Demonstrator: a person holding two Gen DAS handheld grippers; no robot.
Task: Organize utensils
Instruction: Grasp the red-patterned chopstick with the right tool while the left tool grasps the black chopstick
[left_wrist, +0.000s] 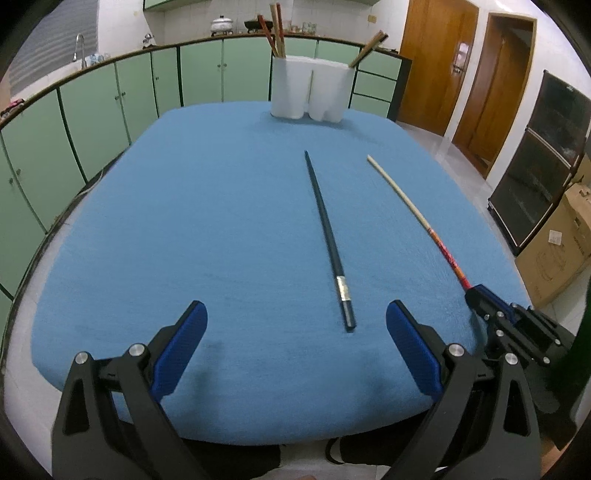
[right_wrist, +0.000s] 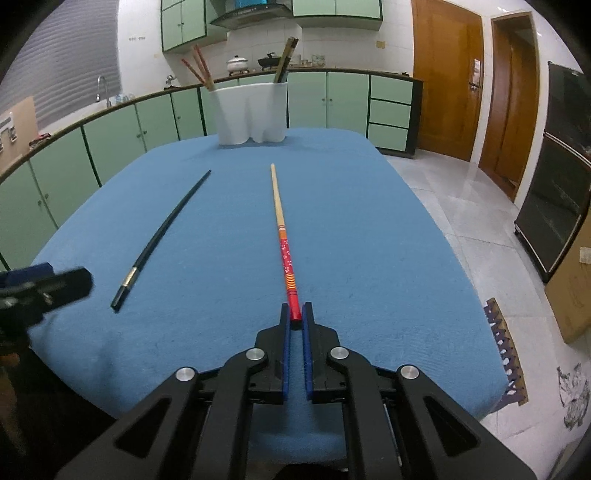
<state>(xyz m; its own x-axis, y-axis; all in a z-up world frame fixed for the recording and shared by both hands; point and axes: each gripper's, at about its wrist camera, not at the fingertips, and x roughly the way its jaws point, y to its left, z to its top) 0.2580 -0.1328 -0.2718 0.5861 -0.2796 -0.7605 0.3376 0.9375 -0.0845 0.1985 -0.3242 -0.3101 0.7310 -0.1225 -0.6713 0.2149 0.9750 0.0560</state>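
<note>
A red-and-cream chopstick (right_wrist: 283, 236) lies along the blue cloth-covered table (right_wrist: 369, 229), and my right gripper (right_wrist: 295, 314) is shut on its red end. The same chopstick (left_wrist: 417, 218) and right gripper (left_wrist: 476, 295) show at the right of the left wrist view. A black chopstick (left_wrist: 328, 240) with a silver band lies beside it, its thick end between and just ahead of my left gripper (left_wrist: 295, 321), which is open and empty. The black chopstick (right_wrist: 162, 232) also shows left in the right wrist view. A white holder (left_wrist: 310, 88) with several chopsticks stands at the far edge.
The white holder (right_wrist: 251, 110) has two lobes, with chopsticks in each. Green cabinets (left_wrist: 92, 103) curve behind the table. Wooden doors (right_wrist: 447, 74), a dark appliance (right_wrist: 557, 199) and a cardboard box (left_wrist: 554, 251) stand to the right over tiled floor.
</note>
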